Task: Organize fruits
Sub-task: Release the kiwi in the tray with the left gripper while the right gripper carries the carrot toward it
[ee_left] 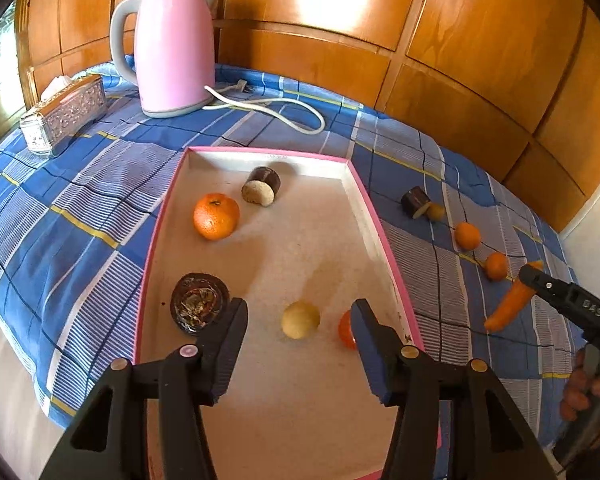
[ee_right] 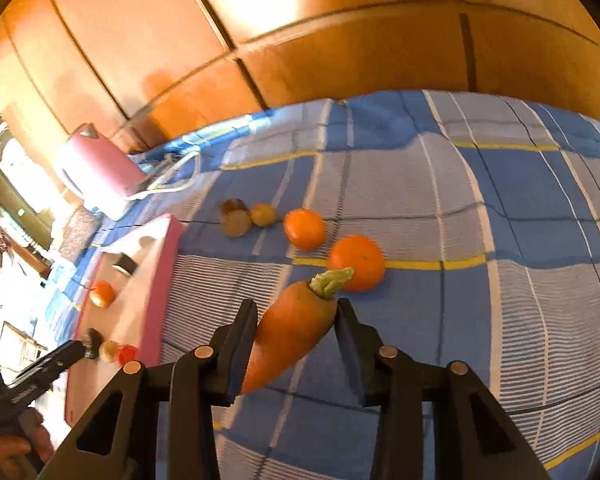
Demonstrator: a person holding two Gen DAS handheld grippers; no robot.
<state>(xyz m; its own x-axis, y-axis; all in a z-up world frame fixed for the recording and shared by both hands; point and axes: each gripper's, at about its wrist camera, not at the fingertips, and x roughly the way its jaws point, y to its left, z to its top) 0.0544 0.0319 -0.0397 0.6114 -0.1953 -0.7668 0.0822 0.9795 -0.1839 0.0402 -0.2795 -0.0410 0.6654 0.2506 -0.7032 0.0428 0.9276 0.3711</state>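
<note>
1. The right gripper [ee_right: 296, 320] is pinching a tapered orange carrot with a green stub top [ee_right: 290, 330] across its thick end, both pads pressing on its sides. The carrot is hanging clear of the blue, white and yellow checked cloth [ee_right: 480, 200], its tip pointing down and towards the holder.

2. The left gripper [ee_left: 300, 320] is hovering over the near end of the shallow pink-rimmed white tray [ee_left: 374, 200], fingers spread with nothing between them. A small pale round fruit [ee_left: 301, 319] is lying on the tray floor in the gap, untouched, and a small red fruit [ee_left: 346, 330] is sitting by the right finger.

3. Also lying in the tray are a round orange mandarin [ee_left: 216, 216], a dark-skinned cut piece with a pale face [ee_left: 262, 186] at the far end, and a dark round hollowed fruit half [ee_left: 198, 304] near the left wall.

4. Waiting on the cloth right of the tray are two more round oranges [ee_right: 304, 228], a small yellowish fruit [ee_right: 263, 215] and a dark cut chunk [ee_right: 234, 218].

5. Risk, as I judge it: the carrot is tapering and being held off-centre, so it could pivot or slide out.

6. Carrying it leftwards, its low tip could be catching the tray's pink wall, or the two grippers could be colliding over the near end.
</note>
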